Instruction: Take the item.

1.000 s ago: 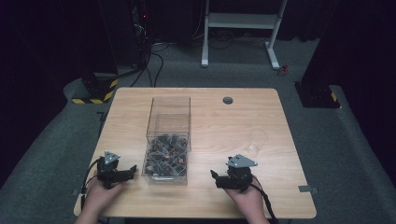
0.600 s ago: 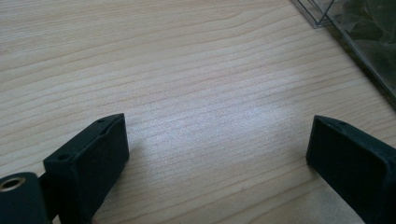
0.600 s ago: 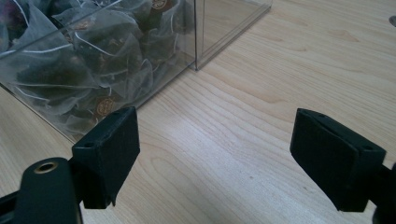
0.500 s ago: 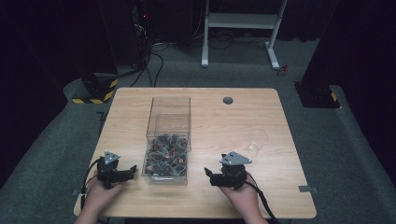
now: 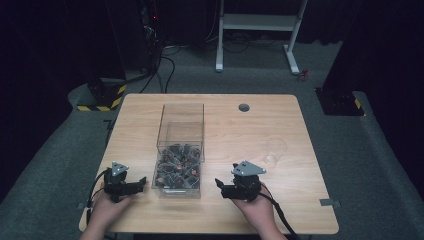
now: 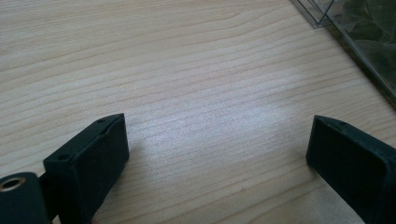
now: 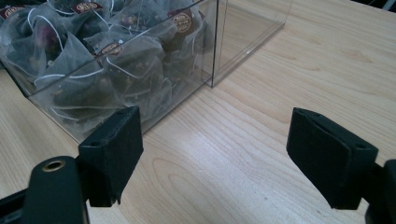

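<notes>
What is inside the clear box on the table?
The clear box holds a pile of tea bags with white strings and round tags in its near part; the far part looks empty. Bags underneath are covered by those on top.

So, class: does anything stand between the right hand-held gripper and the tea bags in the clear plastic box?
Yes. The right hand-held gripper, jaws apart and empty, points at the clear plastic box's side wall. That transparent wall separates it from the mesh tea bags. The bare wooden table between holds nothing else.
</notes>
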### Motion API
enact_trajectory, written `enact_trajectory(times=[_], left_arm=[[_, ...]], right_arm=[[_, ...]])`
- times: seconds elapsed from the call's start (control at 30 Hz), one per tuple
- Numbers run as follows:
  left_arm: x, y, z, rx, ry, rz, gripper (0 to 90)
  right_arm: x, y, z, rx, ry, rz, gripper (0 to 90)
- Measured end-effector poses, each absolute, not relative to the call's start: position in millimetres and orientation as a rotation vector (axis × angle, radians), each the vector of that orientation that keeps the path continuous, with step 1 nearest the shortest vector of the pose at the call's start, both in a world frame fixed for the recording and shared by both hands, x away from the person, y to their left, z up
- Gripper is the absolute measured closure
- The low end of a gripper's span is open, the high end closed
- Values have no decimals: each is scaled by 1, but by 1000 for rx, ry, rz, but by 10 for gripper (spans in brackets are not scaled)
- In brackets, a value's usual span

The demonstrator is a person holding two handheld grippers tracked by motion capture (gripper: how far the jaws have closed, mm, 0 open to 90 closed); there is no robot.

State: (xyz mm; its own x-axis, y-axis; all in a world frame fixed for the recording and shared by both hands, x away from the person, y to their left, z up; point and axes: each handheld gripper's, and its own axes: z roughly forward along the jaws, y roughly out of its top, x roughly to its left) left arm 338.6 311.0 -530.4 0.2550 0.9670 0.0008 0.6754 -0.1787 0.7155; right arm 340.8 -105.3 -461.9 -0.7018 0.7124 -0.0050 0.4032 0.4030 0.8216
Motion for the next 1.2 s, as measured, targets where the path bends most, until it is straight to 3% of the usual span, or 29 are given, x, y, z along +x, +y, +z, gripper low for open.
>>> enact_trajectory(times=[1.2], left_arm=[[339,311,-530,1931,1487,627,59]], right_arm=[[343,-71,-433,875,2331,1281,232]])
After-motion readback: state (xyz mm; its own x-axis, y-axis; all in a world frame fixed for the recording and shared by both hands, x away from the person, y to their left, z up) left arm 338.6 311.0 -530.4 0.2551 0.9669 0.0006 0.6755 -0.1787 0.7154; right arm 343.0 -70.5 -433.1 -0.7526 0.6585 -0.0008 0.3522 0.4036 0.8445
